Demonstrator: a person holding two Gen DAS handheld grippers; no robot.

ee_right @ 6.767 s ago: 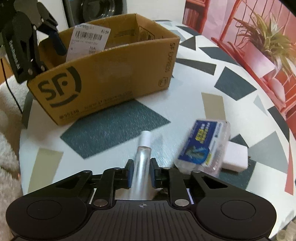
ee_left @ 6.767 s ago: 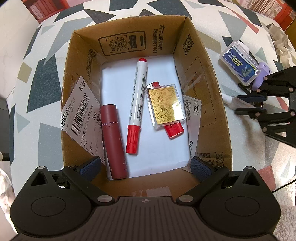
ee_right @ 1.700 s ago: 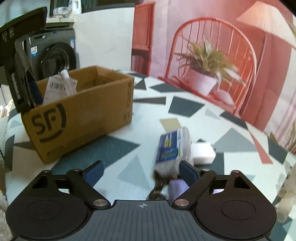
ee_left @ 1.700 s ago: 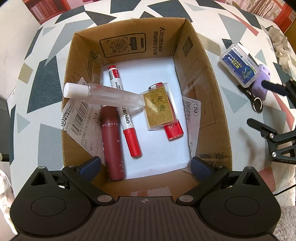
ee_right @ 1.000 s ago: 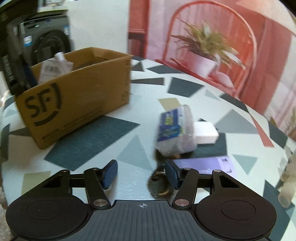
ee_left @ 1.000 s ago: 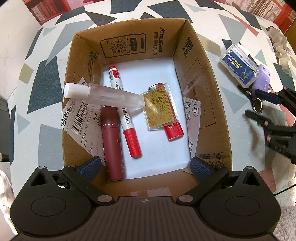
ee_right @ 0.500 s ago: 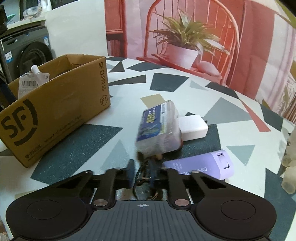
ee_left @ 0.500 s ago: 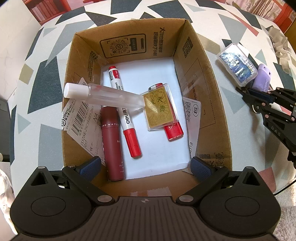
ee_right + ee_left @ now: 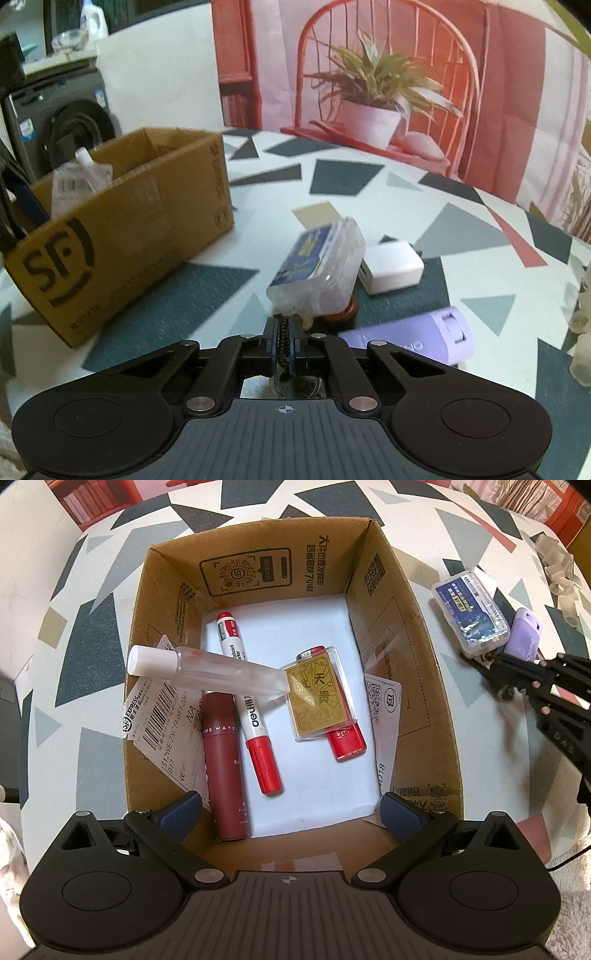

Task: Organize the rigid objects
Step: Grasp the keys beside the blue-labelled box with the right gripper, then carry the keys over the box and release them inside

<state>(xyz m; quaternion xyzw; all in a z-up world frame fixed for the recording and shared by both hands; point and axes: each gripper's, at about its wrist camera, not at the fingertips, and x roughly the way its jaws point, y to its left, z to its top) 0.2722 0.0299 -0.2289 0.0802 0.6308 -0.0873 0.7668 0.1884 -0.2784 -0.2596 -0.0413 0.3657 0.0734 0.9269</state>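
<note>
Red chair and a potted plant are standing behind a round tabletop (image 9: 332, 177) patterned with grey and teal triangles. An open cardboard box (image 9: 406, 686) is sitting on it, holding a clear bottle (image 9: 207, 672), a red marker (image 9: 251, 709), a dark red tube (image 9: 223, 760), a gold card case (image 9: 319, 698) and a red lighter (image 9: 347, 738) under that case. The left tongs (image 9: 290, 810) are hovering apart over the box, gripping nothing.

Just right of the box, the right tongs (image 9: 282, 343) have just been closing and are now pinching a dark braided cord (image 9: 283, 338), apparently a keyring strap, with a metal ring showing beneath. The cord is lying partly under a clear plastic case (image 9: 317, 269), beside a white charger (image 9: 391, 266) and a purple holder (image 9: 410, 339).

The cord is probably light and floppy, so whatever hangs from it may swing and could drag the plastic case along. Gripping close to the ring should be steadier.
</note>
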